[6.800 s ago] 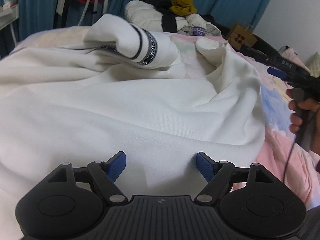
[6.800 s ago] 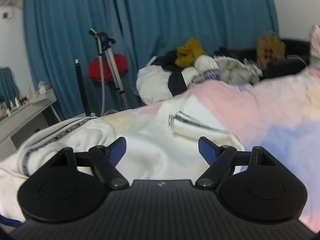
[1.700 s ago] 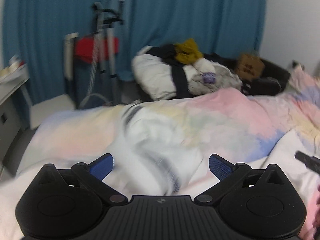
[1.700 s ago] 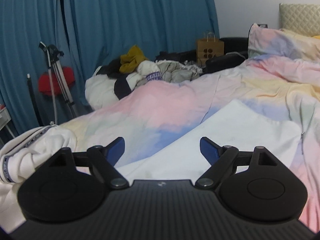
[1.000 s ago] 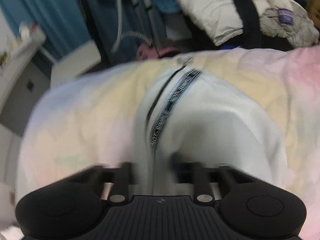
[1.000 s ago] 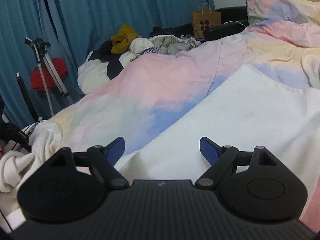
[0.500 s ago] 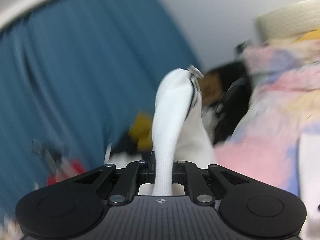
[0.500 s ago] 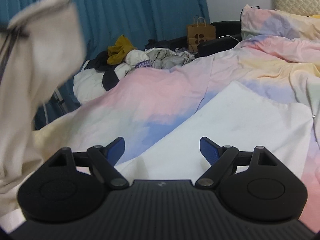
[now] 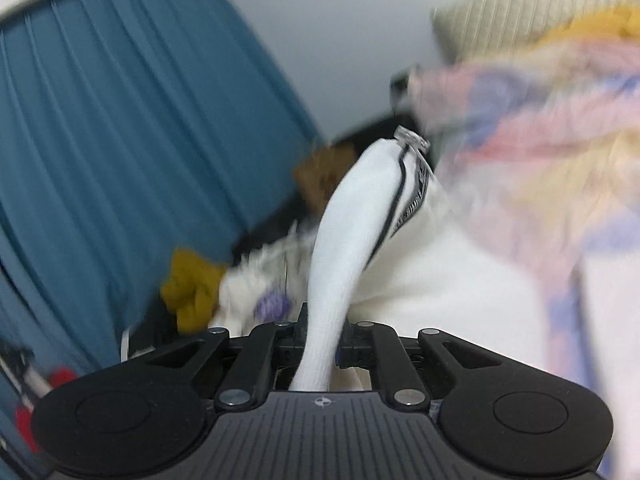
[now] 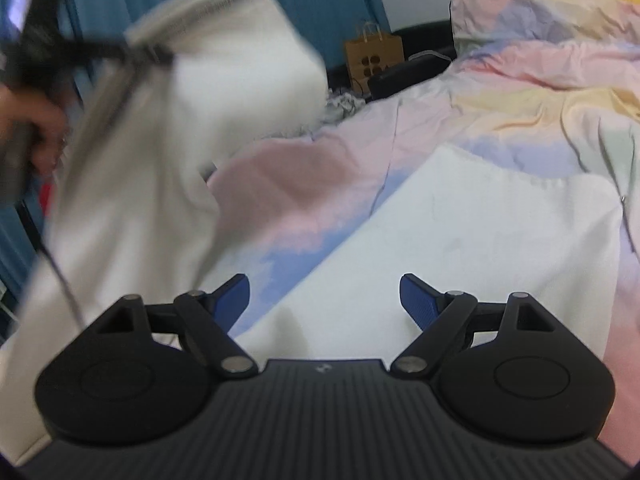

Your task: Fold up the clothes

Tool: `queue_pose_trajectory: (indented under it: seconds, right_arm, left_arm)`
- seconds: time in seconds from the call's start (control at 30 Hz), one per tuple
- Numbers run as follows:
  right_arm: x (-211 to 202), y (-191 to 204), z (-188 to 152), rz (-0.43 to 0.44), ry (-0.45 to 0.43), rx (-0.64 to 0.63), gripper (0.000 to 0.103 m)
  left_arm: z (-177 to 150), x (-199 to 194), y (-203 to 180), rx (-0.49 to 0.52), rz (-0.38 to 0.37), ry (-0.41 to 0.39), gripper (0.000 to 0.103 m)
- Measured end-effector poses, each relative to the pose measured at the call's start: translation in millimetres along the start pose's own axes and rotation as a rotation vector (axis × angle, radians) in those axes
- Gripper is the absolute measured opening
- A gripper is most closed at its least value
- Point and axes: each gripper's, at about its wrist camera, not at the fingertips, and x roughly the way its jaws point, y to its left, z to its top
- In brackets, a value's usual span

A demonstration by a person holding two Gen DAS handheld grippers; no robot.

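A white zip-up garment with a black-trimmed zipper hangs in the air, pinched in my left gripper, which is shut on a fold of it. The right wrist view shows the same garment blurred and lifted at the left, with my left gripper and the hand holding it. My right gripper stands open, nothing between its blue fingertips, over the flat white part of the garment spread on the bed.
The bed has a pastel pink, blue and yellow cover and a pillow at the far right. A brown paper bag, a pile of clothes and blue curtains lie beyond the bed.
My left gripper closed on the white garment near its zipper, lifted it off the bed and swung it right and up. The right gripper has stayed open over the flat white cloth.
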Motion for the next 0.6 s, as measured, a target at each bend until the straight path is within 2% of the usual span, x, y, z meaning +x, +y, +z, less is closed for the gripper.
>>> queue_pose_trajectory:
  seconds: [0.07, 0.17, 0.23, 0.33, 0.4, 0.47, 0.6]
  right_arm:
    - [8, -3, -2, 0.001, 0.013, -0.001, 0.084]
    - [21, -5, -5, 0.001, 0.023, -0.008, 0.084]
    - [28, -7, -6, 0.015, 0.028, -0.004, 0.084]
    - [34, -7, -5, 0.058, 0.026, 0.002, 0.084]
    - [35, -4, -5, 0.090, 0.021, -0.001, 0.084]
    - [33, 0, -4, 0.124, 0.015, -0.012, 0.084]
    - [24, 10, -5, 0.176, 0.013, -0.054, 0.084]
  left_arm:
    - [-31, 36, -2, 0.006, 0.068, 0.058, 0.010]
    - [-67, 67, 13, -0.036, 0.139, 0.144, 0.024]
    - [-88, 83, 27, -0.078, 0.173, 0.203, 0.053]
    - [-101, 64, 45, -0.166, 0.127, 0.197, 0.070]
    - [-109, 42, 59, -0.245, 0.135, 0.211, 0.082]
    - [-119, 11, 74, -0.319, 0.140, 0.225, 0.082]
    - [-124, -110, 81, -0.441, 0.124, 0.238, 0.084]
